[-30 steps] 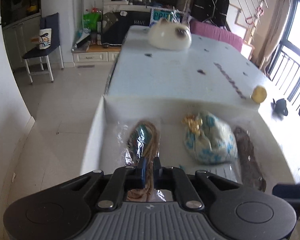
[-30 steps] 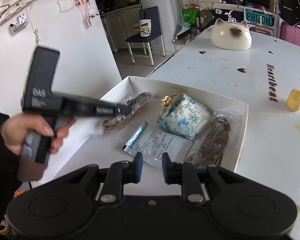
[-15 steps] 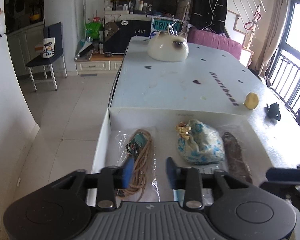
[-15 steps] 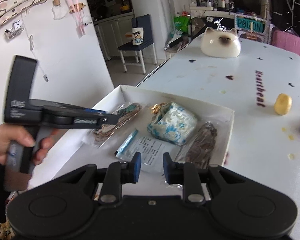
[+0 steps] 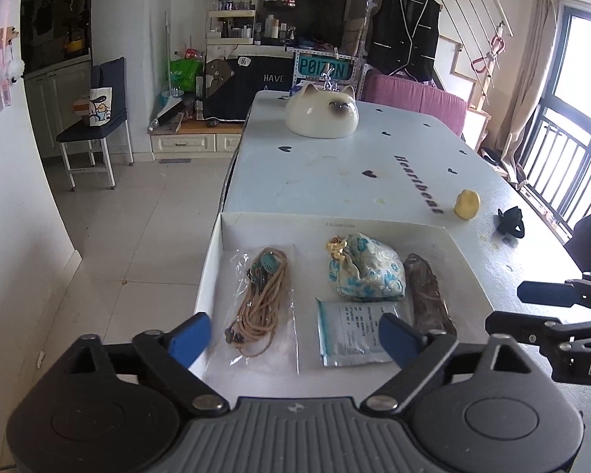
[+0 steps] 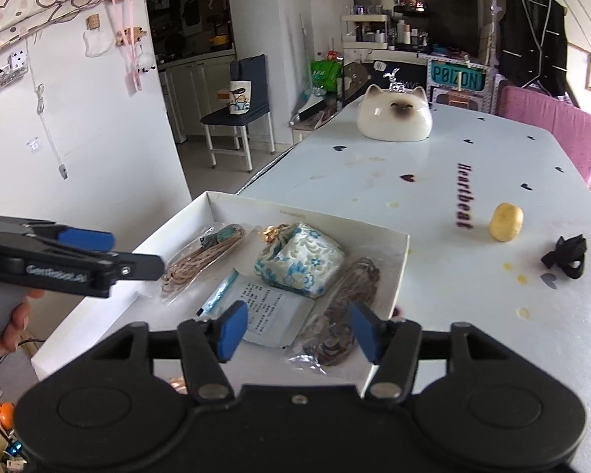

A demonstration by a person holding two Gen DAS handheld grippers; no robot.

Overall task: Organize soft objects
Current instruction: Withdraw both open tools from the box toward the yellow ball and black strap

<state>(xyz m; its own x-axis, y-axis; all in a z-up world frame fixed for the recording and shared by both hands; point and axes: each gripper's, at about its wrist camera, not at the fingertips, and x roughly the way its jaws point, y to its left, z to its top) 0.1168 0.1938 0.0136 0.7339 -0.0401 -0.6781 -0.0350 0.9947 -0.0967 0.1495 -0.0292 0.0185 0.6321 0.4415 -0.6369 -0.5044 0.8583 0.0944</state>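
A matt white cardboard box [image 5: 232, 232] is seen on the smooth bench [image 5: 335, 173]. The floral pouch [image 5: 368, 272] is woven cloth; the cords [image 5: 262, 303] are sealed in glossy clear plastic. The cat figure [image 5: 322, 115] looks glazed, possibly ceramic.

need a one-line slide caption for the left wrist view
Left claw open above a white box holding a bagged cord, floral pouch, sachet and bagged brown item.
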